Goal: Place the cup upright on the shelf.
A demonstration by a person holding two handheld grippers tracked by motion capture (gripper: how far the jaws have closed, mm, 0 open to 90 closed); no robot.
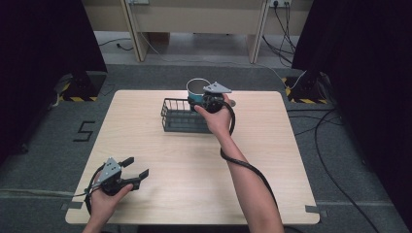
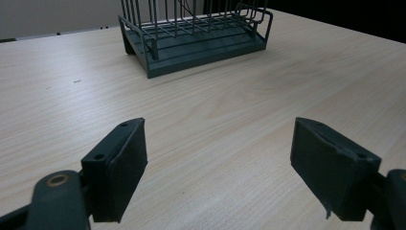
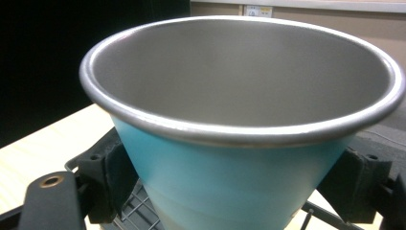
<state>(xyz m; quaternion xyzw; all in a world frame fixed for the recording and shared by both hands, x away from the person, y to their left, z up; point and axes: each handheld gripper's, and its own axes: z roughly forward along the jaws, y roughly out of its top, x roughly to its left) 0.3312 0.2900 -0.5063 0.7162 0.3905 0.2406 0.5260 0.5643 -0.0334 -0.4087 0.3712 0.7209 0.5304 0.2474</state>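
A blue metal cup (image 3: 230, 172) with a bare steel inside is held upright over the far right end of a dark wire rack (image 1: 180, 116), above the far middle of the table. My right gripper (image 1: 210, 99) is shut on the cup (image 1: 197, 88), one jaw on each side of its blue wall. My left gripper (image 1: 135, 171) rests near the table's front left corner, open with nothing between its jaws. In the left gripper view the rack (image 2: 196, 40) stands far ahead of my left gripper (image 2: 218, 165).
The light wooden table (image 1: 160, 194) is bare apart from the rack. Dark curtains flank both sides, and cables lie on the floor (image 1: 330, 126) to the right. A taped figure marks the floor at the left.
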